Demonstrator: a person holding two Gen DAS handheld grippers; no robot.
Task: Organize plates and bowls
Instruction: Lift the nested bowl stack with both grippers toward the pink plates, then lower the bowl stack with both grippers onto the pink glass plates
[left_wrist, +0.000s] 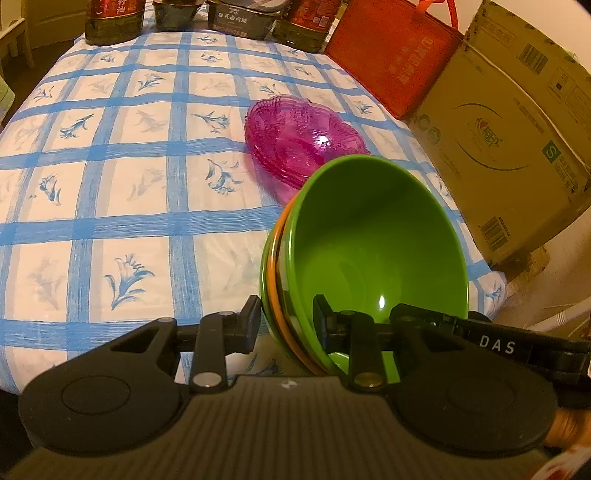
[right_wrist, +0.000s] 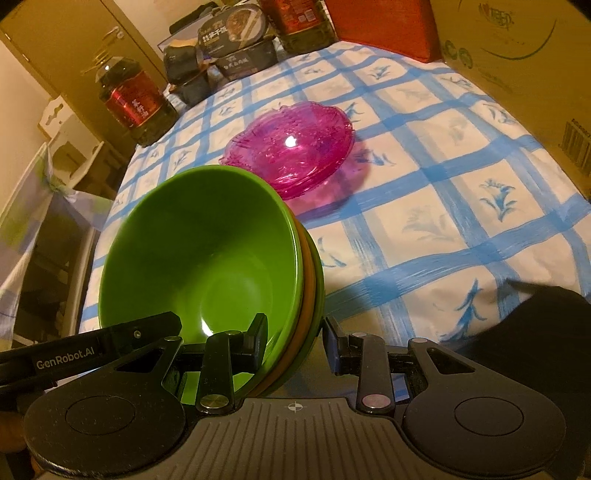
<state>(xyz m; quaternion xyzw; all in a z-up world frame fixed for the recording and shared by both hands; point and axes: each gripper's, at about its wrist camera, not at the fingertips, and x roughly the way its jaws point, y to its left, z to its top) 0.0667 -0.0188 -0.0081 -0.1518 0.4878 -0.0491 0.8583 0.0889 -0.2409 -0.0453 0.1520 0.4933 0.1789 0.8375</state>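
A stack of nested bowls (left_wrist: 369, 251) is held between both tongs, tilted so its mouth faces the cameras: a green bowl on the inside, an orange one (left_wrist: 275, 280) behind it, and a further green one at the back. The left tongs (left_wrist: 286, 319) are closed on the rim of the stack at its lower edge, one finger inside the top bowl and the other against the outside of the back one. The right tongs (right_wrist: 295, 338) pinch the same stack (right_wrist: 207, 251) on its opposite side in the same way, one finger inside the green bowl, the other outside. In each wrist view the other tool's black arm reaches across the bowl's lower rim. The stack is over the near edge of the desk (left_wrist: 129, 192), which is covered with a blue-checked cloth printed with flowers. Just beyond the bowls, on the cloth, sits a small pile of pink see-through plates (left_wrist: 303, 138), close to the stack but whether they touch it I cannot tell. Along the far end of the desk stand oil bottles (right_wrist: 135, 105) and dark food boxes (right_wrist: 236, 40). A red bag (left_wrist: 395, 55) and a cardboard box (left_wrist: 517, 122) line the side of the desk near the plates.
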